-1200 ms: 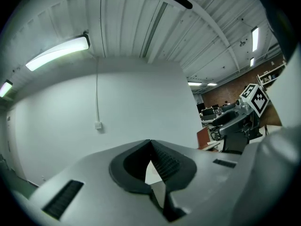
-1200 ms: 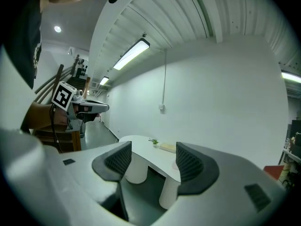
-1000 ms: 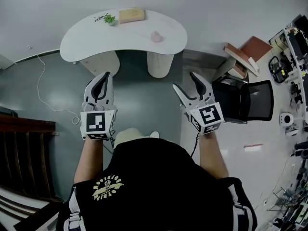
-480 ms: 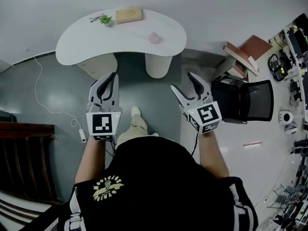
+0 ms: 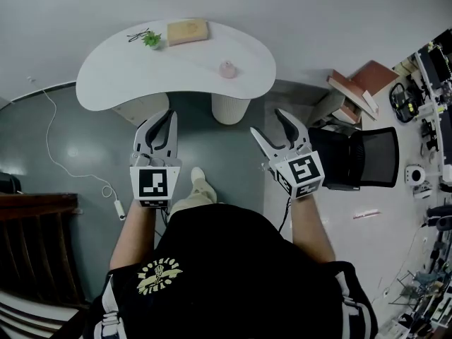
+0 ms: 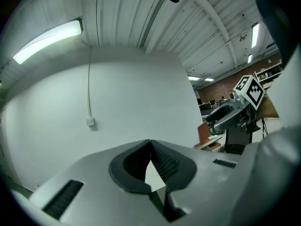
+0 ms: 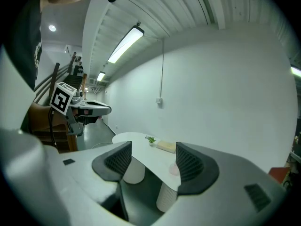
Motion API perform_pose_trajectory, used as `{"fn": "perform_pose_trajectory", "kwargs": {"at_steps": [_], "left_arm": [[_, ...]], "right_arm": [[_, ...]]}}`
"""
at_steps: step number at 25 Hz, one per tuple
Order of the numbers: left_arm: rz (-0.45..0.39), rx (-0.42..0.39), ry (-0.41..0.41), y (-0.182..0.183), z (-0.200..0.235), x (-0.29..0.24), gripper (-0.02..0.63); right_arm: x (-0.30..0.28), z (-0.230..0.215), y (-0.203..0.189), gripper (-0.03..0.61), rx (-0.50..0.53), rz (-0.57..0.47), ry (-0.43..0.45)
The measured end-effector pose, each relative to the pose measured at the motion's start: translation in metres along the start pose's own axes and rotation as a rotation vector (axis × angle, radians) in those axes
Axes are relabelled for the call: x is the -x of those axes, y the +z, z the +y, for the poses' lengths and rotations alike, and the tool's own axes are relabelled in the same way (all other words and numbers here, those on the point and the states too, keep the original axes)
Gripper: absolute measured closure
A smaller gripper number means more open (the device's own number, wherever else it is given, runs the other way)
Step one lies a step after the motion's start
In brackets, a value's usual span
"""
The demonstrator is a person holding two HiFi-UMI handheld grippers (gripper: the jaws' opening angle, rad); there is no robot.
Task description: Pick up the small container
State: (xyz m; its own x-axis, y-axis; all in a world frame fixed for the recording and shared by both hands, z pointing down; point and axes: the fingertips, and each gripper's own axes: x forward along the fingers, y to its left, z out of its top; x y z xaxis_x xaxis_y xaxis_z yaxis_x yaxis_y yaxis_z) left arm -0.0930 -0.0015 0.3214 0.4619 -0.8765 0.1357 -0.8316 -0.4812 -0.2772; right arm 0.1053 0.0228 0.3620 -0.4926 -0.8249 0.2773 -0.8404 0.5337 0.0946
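Both grippers short of the white kidney-shaped table (image 5: 120,76). Left gripper (image 5: 164,119): jaws pressed together, pads meeting on nothing. Right gripper (image 5: 267,122): jaws spread apart, empty. Small pink container (image 5: 227,69): upright on the tabletop toward its right end, well apart from both grippers. Near the far edge, a small potted plant (image 5: 151,39) beside a tan block (image 5: 187,31).

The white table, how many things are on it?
4: small pink container toward the near edge, tan block at the back, green plant left of it, thin dark item beside the plant. None seems hidden.
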Motion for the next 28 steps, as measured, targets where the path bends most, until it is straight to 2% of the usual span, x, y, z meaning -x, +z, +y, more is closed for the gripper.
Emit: {"fn": "perform_pose_trajectory", "kwargs": {"at_steps": [8, 21, 28], "left_arm": [[0.027, 0.008, -0.026, -0.012, 0.054, -0.059, 0.594], [0.011, 0.043, -0.091, -0.029, 0.132, -0.14, 0.592], [-0.014, 0.041, -0.132, -0.035, 0.152, -0.177, 0.592]], "right_arm": [[-0.076, -0.019, 0.028, 0.295, 0.015, 0.013, 0.005], [-0.176, -0.043, 0.059, 0.295, 0.028, 0.039, -0.04], [-0.212, -0.056, 0.062, 0.295, 0.006, 0.045, -0.075]]}}
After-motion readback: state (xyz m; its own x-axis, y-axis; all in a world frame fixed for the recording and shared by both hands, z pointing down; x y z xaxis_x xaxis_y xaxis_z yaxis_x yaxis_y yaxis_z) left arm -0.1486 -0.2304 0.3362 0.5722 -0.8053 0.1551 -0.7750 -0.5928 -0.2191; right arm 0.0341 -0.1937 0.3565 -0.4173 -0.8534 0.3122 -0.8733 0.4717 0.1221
